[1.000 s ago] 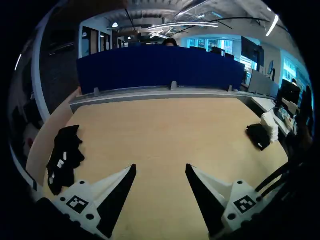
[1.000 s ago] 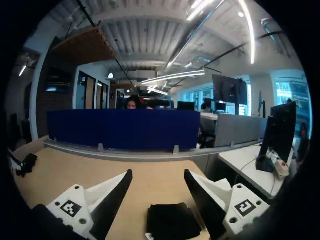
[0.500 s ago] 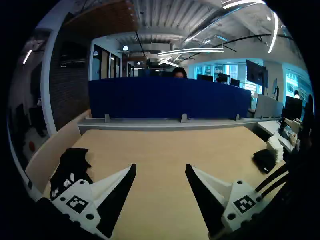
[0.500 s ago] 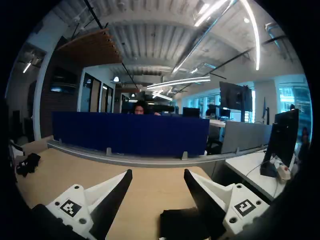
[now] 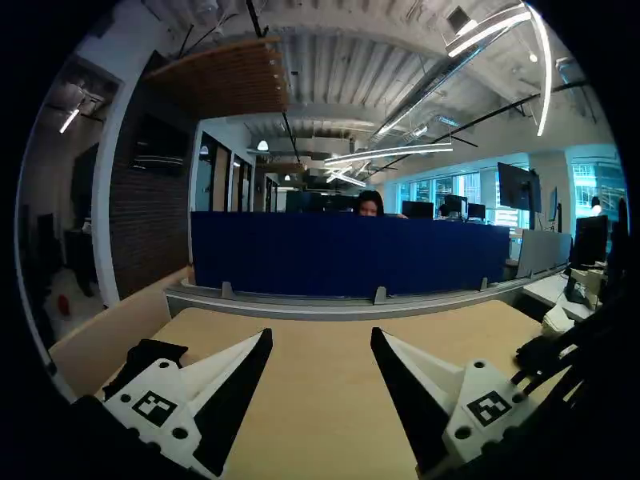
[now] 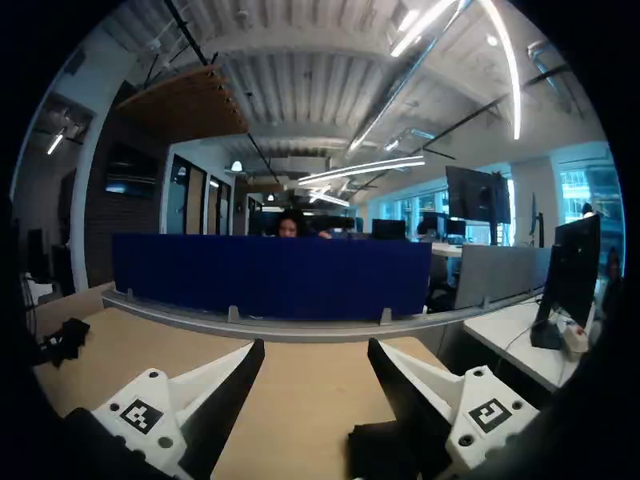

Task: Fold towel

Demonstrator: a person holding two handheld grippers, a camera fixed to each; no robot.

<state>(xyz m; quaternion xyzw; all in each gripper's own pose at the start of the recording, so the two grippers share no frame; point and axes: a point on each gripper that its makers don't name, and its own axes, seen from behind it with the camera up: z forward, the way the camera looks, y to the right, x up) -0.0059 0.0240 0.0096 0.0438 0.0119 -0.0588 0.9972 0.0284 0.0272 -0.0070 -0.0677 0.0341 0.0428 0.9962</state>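
**Both claws open over the worktop, black towels to either side**

My left claw is spread wide with nothing between its fingers, and it hangs over the pale wood-grain worktop. In the left gripper view, a crumpled black cloth towel lies at the near left, close to the worktop's left edge. It is bunched and lumpy, and my left finger hides part of it. At the far right edge there is a small white stack of folded cloth with something dark just beside it. I cannot tell what the dark thing is.

My right claw is also wide open and grips nothing. In the right gripper view, a flat folded black towel lies on the worktop at the near right, squared off and partly tucked behind my right finger. Far to the left the crumpled black towel shows again as a small dark heap.

A long dark blue divider panel runs along the worktop's far edge, and a person sits behind it. A black monitor stands on the next desk to the right.

The only markings I can make out are the black-and-white square code tags on my claws. They carry patterns, not letters.
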